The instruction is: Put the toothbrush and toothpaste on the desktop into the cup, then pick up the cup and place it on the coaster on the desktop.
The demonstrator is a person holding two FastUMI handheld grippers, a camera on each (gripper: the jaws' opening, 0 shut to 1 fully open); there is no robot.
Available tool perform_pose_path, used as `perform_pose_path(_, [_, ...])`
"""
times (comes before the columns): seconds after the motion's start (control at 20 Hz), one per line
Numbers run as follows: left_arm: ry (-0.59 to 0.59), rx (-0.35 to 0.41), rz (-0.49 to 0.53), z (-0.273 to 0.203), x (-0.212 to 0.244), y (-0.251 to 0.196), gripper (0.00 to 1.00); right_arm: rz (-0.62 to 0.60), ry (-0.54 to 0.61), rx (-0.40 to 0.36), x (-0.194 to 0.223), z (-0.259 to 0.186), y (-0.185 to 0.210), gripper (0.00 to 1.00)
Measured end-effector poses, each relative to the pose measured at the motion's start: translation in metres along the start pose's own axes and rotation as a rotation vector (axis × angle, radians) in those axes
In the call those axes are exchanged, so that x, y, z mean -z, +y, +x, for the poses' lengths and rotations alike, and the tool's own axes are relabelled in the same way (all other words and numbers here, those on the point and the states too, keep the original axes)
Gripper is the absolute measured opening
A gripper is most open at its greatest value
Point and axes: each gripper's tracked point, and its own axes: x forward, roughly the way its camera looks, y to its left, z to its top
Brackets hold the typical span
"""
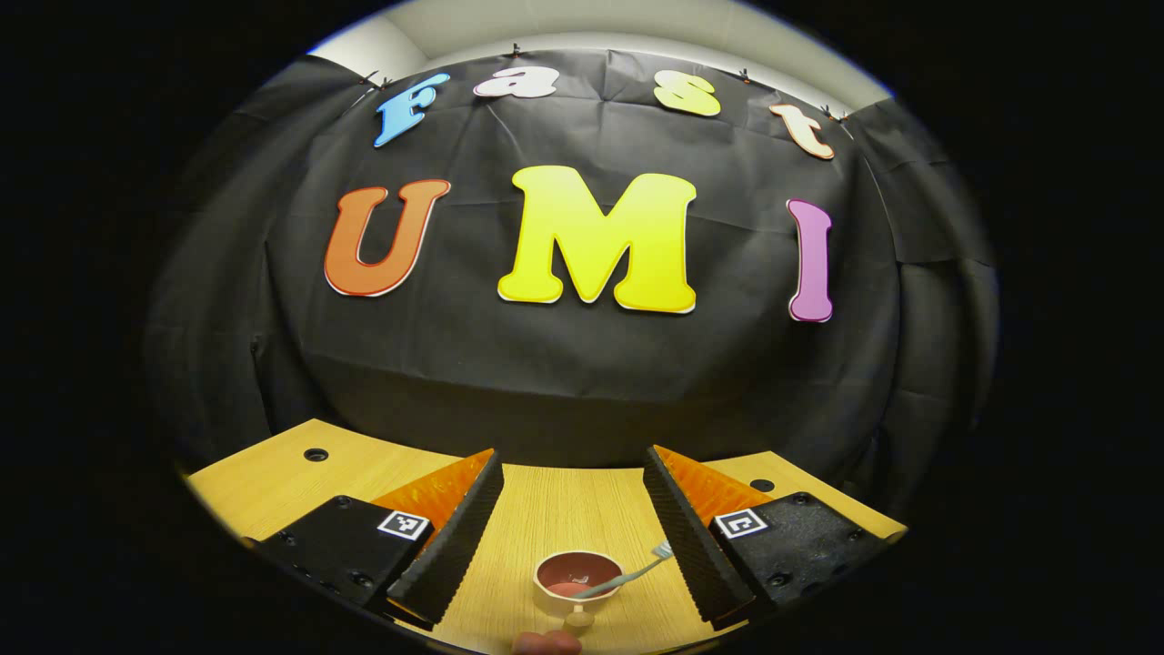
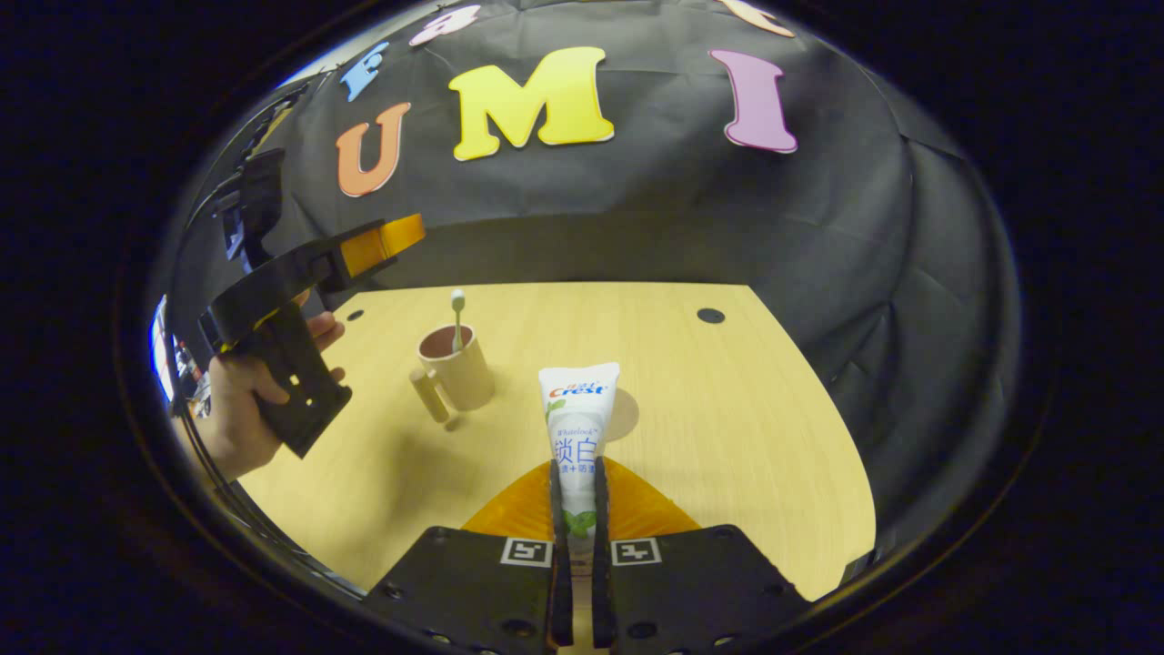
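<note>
A beige cup [image 2: 457, 368] with a side handle stands on the wooden table, left of centre in the right gripper view. A toothbrush [image 2: 456, 318] stands inside it, head up. My right gripper [image 2: 577, 473] is shut on a white toothpaste tube [image 2: 579, 414], whose flat end points forward and away from me. Behind the tube lies a round tan coaster [image 2: 626, 414], partly hidden. In the left gripper view the cup [image 1: 577, 582] with the toothbrush [image 1: 627, 573] sits low between the open fingers of my left gripper [image 1: 573, 473], which hangs above it.
A hand [image 2: 241, 400] holds the left gripper [image 2: 300, 300] at the table's left side, left of the cup. The wooden table [image 2: 727, 409] has small round holes [image 2: 710, 316] near its far edge. Black cloth walls close in behind and at the right.
</note>
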Motion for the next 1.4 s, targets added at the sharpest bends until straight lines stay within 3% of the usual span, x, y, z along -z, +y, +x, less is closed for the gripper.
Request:
perform_pose_path(0.2, [0.009, -0.06, 0.0, -0.027, -0.006, 0.028, 0.98, -0.023, -0.103, -0.077, -0.045, 0.014, 0.034, 0.09])
perform_pose_path(0.55, [0.003, -0.185, 0.035, -0.065, -0.023, 0.092, 0.98, -0.061, -0.326, -0.262, -0.137, 0.046, 0.133, 0.09])
perform_pose_path(0.75, [-0.001, -0.214, 0.056, -0.078, -0.028, 0.117, 0.98, -0.096, -0.426, -0.34, -0.162, 0.074, 0.176, 0.09])
perform_pose_path(1.15, [0.02, -0.241, 0.032, -0.079, -0.018, 0.135, 0.98, -0.112, -0.446, -0.297, -0.155, 0.146, 0.189, 0.1])
perform_pose_path(1.4, [0.028, -0.222, 0.037, -0.078, -0.017, 0.134, 0.98, -0.125, -0.445, -0.28, -0.149, 0.166, 0.19, 0.1])
